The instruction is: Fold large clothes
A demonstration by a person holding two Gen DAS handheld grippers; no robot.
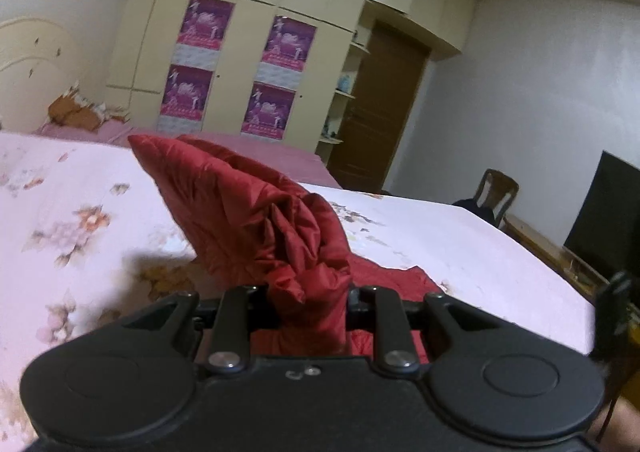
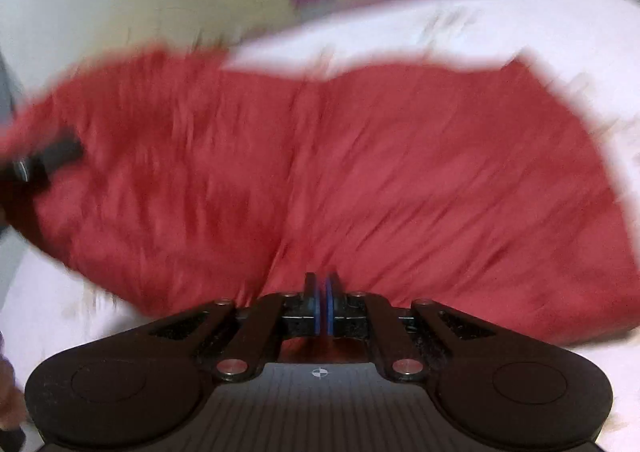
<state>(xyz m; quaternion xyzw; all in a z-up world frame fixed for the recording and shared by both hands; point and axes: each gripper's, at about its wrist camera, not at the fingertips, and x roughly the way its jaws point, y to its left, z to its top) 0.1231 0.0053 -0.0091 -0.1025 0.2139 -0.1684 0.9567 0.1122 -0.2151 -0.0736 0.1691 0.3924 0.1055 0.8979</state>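
Left gripper clamped on bunched red jacket, lifted off floral bedsheet. Right gripper pads together; fabric pinch unclear, blurred.

No text, brand or number can be read. The four purple-and-pink paper posters on the cream wardrobe doors, centre left in the left wrist view, carry print too small and blurred to make out.
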